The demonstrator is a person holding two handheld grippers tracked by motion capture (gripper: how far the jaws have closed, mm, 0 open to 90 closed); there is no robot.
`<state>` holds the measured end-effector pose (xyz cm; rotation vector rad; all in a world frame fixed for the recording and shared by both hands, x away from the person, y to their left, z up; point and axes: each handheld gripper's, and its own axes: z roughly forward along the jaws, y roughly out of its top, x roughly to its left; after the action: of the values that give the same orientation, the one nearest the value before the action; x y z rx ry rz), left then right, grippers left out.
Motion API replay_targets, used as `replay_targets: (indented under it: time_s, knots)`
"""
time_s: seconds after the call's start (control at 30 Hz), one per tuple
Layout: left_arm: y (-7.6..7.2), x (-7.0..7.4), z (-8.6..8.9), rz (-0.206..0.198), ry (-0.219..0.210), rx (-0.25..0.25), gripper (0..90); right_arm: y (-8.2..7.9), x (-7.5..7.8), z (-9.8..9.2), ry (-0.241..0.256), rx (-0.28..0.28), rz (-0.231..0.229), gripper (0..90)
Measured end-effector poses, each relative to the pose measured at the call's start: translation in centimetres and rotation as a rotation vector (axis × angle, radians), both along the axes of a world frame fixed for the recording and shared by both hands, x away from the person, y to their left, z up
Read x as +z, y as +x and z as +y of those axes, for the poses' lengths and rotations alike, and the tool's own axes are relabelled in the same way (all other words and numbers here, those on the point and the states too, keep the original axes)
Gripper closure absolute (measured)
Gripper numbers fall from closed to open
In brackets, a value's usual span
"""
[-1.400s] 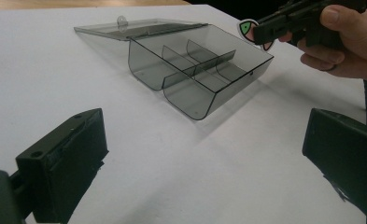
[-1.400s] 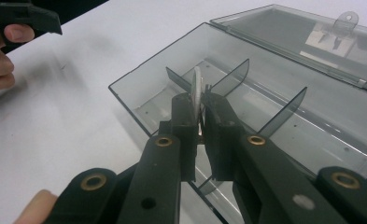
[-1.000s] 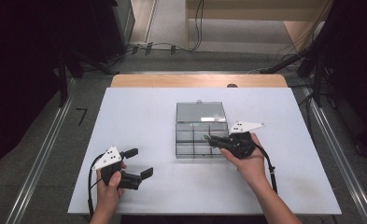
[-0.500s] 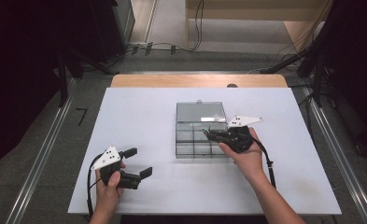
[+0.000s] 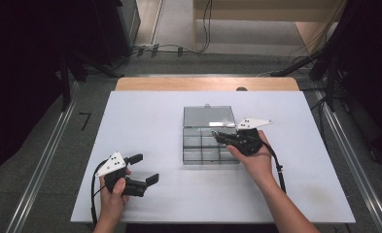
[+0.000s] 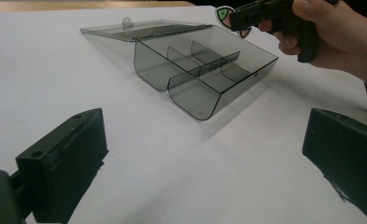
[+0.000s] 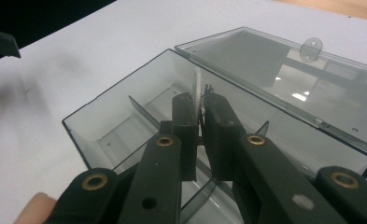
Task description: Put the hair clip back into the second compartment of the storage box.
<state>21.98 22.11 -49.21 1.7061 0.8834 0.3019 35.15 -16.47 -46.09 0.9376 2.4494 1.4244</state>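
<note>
Right tool [image 7: 199,122]: jaws nearly shut, pinching a small thin round green-and-white sticker-like disc [image 6: 225,15] edge-on, above the box's compartments, likely so it can drop in.
Box: open smoky-grey clear plastic divided box [image 5: 209,144], lid flat behind, mid-worktop [image 5: 145,116].
Left tool [image 5: 142,171]: jaws wide apart, empty, parked well clear.

Overhead and close views, shared box [image 5: 210,141]

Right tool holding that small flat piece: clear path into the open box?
Probably yes. The right tool, shut on the thin flat piece, is above the box; the lid lies folded back, so nothing covers the compartments. The left tool sits well away.
</note>
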Motion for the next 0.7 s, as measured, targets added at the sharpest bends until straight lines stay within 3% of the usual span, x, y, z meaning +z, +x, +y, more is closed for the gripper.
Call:
replay_targets:
  time_s: [0.47, 0.7]
  knots:
    - [0.1, -0.1, -0.3, 0.001, 0.007, -0.006, 0.0, 1.0, -0.7, 0.0, -0.001, -0.003, 0.003, 81.8]
    - [0.0, 0.0, -0.4, 0.004, 0.008, -0.008, 0.0, 1.9, -0.7, 0.5, -0.019, 0.025, 0.038, 81.8]
